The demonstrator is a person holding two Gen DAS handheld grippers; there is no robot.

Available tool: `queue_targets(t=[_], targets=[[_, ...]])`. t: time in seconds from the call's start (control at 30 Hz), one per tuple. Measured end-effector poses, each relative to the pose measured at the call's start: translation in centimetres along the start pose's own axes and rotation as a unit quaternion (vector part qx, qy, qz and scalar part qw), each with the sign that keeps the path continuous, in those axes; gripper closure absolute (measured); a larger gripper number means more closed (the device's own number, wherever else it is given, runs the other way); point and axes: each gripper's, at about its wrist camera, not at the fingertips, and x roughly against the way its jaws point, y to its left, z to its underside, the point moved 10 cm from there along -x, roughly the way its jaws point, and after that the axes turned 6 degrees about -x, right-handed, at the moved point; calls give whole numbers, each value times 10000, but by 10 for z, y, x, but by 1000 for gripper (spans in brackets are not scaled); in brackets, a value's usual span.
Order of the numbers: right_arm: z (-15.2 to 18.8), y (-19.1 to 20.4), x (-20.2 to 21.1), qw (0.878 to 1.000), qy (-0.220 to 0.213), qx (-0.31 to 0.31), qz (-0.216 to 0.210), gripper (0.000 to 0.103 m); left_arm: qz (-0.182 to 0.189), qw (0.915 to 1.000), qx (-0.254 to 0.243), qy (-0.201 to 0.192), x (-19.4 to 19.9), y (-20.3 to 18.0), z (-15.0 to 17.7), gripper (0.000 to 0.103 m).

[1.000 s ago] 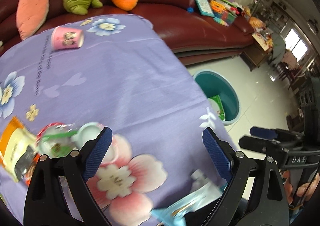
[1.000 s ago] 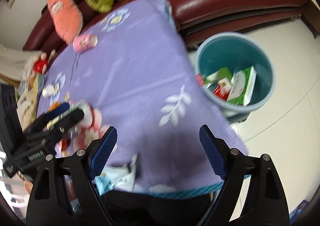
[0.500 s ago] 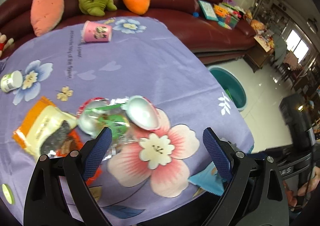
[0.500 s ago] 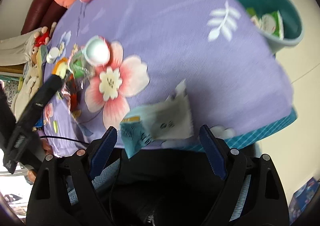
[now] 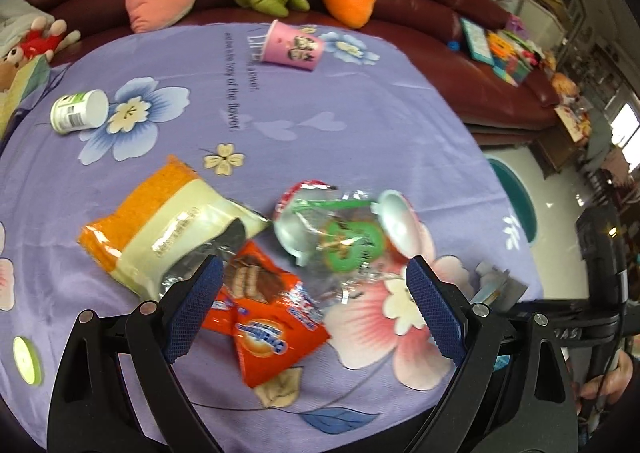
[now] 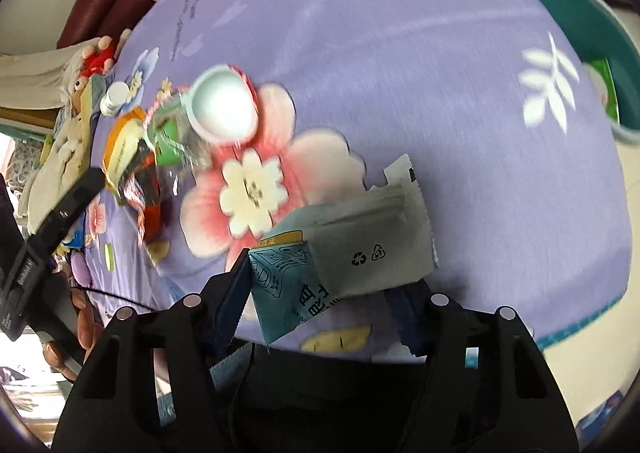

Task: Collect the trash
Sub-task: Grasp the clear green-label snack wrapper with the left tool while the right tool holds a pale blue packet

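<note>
Between the spread fingers of the left gripper (image 5: 312, 301) lies an orange-red biscuit wrapper (image 5: 268, 317), flat on the purple flowered tablecloth (image 5: 340, 101); the blue pads stand wide apart and touch nothing. Just beyond the wrapper, a crumpled clear plastic cup with a green label (image 5: 340, 233) lies on its side, its white lid (image 5: 400, 221) tipped up at the right. Left of it sits a yellow-and-cream snack bag (image 5: 160, 225), its near corner overlapping the biscuit wrapper. Farther off, a small white pot (image 5: 80, 111) lies toppled at the far left, and a pink paper cup (image 5: 294, 47) lies on its side near the far edge, in front of the sofa.

At the near edge of the table, the right gripper (image 6: 324, 285) straddles a grey-and-teal sachet (image 6: 352, 245). Its jaws have narrowed around the packet, but whether they are actually pinching it I cannot tell, since the sachet hides the right pad. Motion blur smears much of this view.

To the right of the table, on the floor, stands a teal bin (image 6: 592, 13) with at least one green-and-white carton (image 6: 604, 89) already inside. So collection has begun, yet most remains: sachet, wrapper, snack bag, clear cup, white pot and pink cup are all on the cloth. My judgement is that the sachet goes next.
</note>
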Motion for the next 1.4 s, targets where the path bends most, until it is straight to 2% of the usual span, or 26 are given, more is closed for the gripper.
queue_targets(t=[0.17, 0.3, 0.37, 0.5, 0.6, 0.7, 0.8, 1.03, 1.07, 1.1, 1.13, 1.23, 1.4], targets=[[-26, -2, 6, 9998, -186, -37, -49, 44, -234, 9986, -415, 219, -15, 2, -2, 10], [-39, -7, 12, 9994, -298, -113, -107, 44, -344, 9945, -914, 388, -28, -13, 0, 10], [-45, -10, 16, 9991, -376, -127, -116, 44, -363, 9932, -1014, 437, -34, -18, -1, 10], [-55, -16, 21, 9987, -446, -186, -133, 43, -256, 9936, -1005, 440, -37, -28, -3, 12], [-59, -20, 21, 9987, -435, -209, -170, 43, -191, 9932, -1028, 508, -40, -37, -4, 22], [-61, -20, 19, 9986, -425, -224, -223, 43, -367, 9920, -995, 686, -52, -36, -3, 23], [-63, -22, 19, 9984, -427, -230, -278, 43, -390, 9921, -838, 852, -63, -31, 0, 23], [-66, -33, 20, 9978, -442, -325, -367, 43, -465, 9912, -764, 971, -80, -33, -1, 23], [-67, -34, 20, 9977, -446, -328, -383, 43, -478, 9913, -750, 970, -81, -33, -1, 26], [-67, -33, 20, 9977, -452, -326, -393, 43, -487, 9914, -730, 974, -82, -33, -1, 40], [-67, -34, 21, 9976, -459, -318, -408, 43, -487, 9913, -674, 1018, -85, -32, -1, 48], [-68, -36, 22, 9974, -487, -291, -439, 43, -648, 9918, -646, 897, -81, -28, -4, 49], [-71, -40, 24, 9968, -501, -291, -548, 43, -495, 9953, -548, 634, -57, -27, -12, 49]])
